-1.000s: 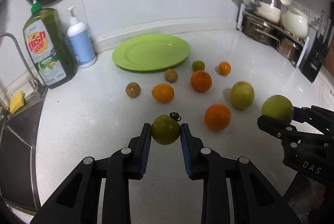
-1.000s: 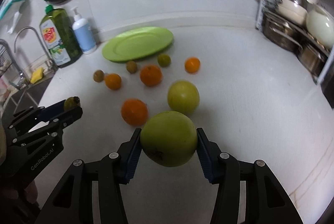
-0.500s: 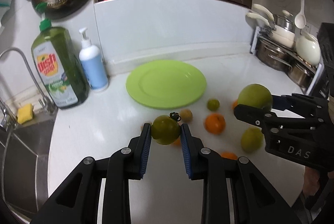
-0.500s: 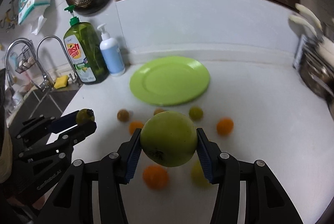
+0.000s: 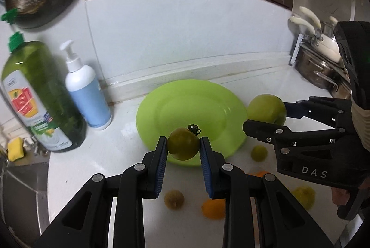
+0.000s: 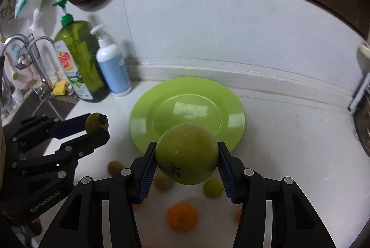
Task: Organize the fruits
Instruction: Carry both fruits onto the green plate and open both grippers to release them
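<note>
Small fruit: a dull olive-green round fruit with a curled dark stem on top, smooth skin, held in the air in front of the near edge of the green plate.
Large fruit: a pale yellow-green round fruit, far bigger, with a dark scar low on its skin; it hangs over the near rim of the plate.
Left gripper: blue pads clamped on the small fruit from both sides.
Right gripper: pads pressed on the flanks of the large fruit, jaws set wider than the left pair.
Change from a second ago: both grippers have carried their fruits away from the loose fruit cluster toward the plate; the plate now fills the middle of each view, and the loose fruit lies below the fingers.
Plate contents: bare, nothing resting on it.
Count: one plate; two fruits held; in the right wrist view five loose fruits show clearly on the white counter, with orange slivers part hidden by the fingers.
Bottles: two, a green dish soap bottle and a white-and-blue pump bottle, standing side by side left of the plate.
</note>
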The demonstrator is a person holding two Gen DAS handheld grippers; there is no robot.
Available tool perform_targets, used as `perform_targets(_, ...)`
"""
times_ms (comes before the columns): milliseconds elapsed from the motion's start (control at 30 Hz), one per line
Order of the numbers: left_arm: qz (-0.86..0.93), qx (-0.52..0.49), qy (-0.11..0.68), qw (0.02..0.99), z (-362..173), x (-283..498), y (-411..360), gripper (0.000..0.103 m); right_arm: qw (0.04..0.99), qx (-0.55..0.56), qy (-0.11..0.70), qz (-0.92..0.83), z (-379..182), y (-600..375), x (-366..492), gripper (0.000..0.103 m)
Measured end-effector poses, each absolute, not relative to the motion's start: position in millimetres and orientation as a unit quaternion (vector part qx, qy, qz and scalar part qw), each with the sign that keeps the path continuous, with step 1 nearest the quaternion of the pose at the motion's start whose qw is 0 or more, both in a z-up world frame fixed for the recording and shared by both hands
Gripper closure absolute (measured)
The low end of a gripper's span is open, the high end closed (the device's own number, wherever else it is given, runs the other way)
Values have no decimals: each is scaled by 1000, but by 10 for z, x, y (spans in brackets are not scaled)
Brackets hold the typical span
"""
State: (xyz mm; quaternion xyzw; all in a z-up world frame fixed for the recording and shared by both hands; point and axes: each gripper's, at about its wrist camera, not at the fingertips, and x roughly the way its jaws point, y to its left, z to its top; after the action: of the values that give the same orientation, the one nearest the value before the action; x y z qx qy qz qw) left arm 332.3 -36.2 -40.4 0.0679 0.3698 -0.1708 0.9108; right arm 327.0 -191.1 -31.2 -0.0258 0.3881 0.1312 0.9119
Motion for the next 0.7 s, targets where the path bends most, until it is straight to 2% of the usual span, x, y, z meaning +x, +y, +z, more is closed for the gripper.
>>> perform_targets(400, -188, 87, 430, 879, -894, 3950, -537, 75, 882, -57, 445, 143, -756, -1923, 3950, 52)
perform_targets(700, -192, 86, 455, 866, -1065, 4100, -556, 75, 867, -63, 471, 148, -977, -1880, 4174, 52)
